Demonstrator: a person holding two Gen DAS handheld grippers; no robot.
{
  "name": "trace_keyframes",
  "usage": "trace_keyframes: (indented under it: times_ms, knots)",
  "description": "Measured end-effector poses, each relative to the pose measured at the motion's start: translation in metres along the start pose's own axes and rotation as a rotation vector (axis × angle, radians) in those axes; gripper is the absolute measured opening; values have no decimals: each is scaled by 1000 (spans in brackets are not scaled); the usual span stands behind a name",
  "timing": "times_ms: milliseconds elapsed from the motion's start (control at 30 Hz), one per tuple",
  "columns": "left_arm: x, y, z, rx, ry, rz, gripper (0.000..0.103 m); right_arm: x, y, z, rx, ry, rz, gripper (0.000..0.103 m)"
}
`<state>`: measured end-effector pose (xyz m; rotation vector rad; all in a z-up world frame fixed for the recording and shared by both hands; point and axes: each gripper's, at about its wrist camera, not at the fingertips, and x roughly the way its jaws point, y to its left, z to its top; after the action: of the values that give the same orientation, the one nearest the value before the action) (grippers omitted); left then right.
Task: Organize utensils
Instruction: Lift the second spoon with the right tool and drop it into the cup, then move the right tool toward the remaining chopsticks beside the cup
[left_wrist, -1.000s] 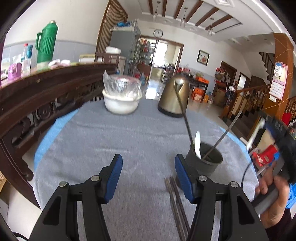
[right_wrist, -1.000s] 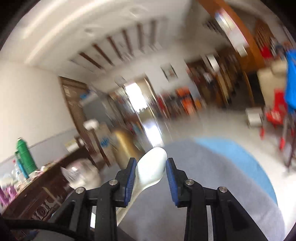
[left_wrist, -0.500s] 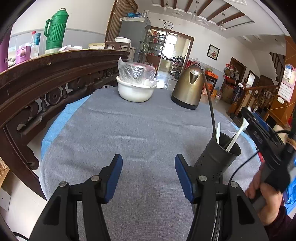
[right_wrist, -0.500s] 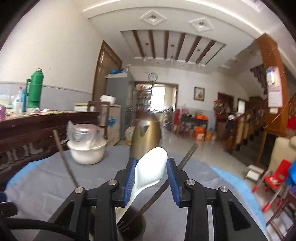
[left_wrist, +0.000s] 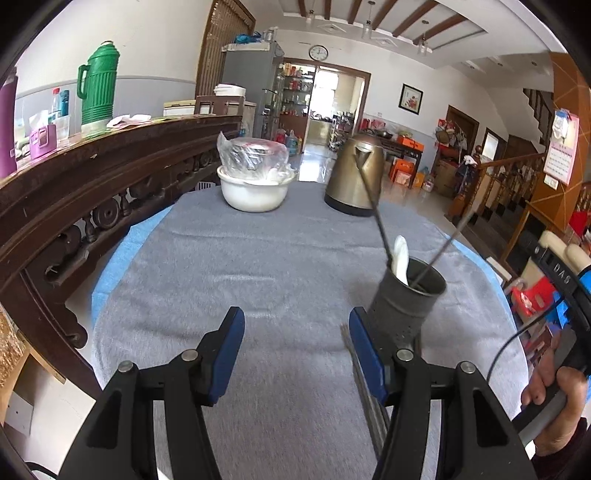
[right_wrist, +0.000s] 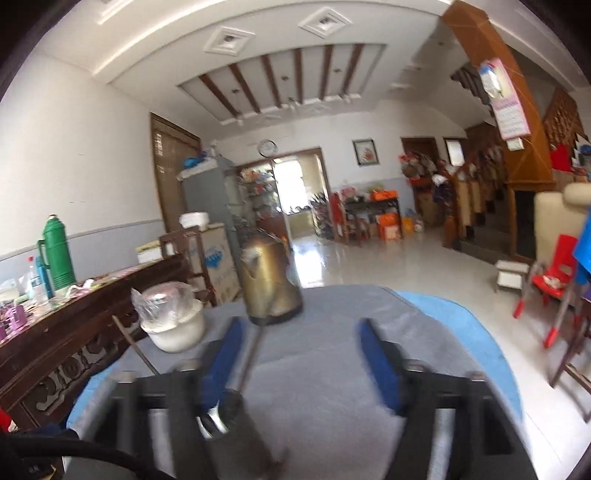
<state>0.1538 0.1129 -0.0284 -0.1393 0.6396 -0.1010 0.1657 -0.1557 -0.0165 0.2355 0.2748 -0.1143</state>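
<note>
A dark perforated utensil holder (left_wrist: 404, 301) stands on the grey cloth, just right of my left gripper's (left_wrist: 295, 341) right finger. It holds a white spoon (left_wrist: 400, 258) and two dark chopsticks (left_wrist: 373, 206). More dark chopsticks (left_wrist: 364, 384) lie flat on the cloth behind that finger. My left gripper is open and empty. My right gripper (right_wrist: 299, 363) is open and empty, blurred, above the holder (right_wrist: 225, 415), whose rim shows at its left finger.
A gold kettle (left_wrist: 356, 177) and a white bowl (left_wrist: 255, 190) with a plastic-wrapped dish stand at the table's far end. A dark carved wooden counter (left_wrist: 74, 184) runs along the left. The right hand shows in the left wrist view (left_wrist: 554, 391).
My right gripper opened and let go of the white spoon, which now stands in the holder. The right gripper has drawn back. The left gripper has stayed open.
</note>
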Motion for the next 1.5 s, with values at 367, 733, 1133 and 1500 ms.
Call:
trace_keyframes:
  times_ms: [367, 733, 1133, 1500]
  knots:
    - [-55, -38, -18, 100, -2, -2, 66, -43, -51, -14, 159, 153, 32, 41]
    - [-100, -41, -30, 105, -7, 62, 68, -83, -20, -35, 97, 264, 166, 52]
    - [-85, -50, -60, 137, 43, 94, 71, -84, -17, -86, 109, 352, 191, 52]
    - [-79, -58, -63, 156, 63, 93, 71, -89, -20, -92, 100, 341, 212, 52]
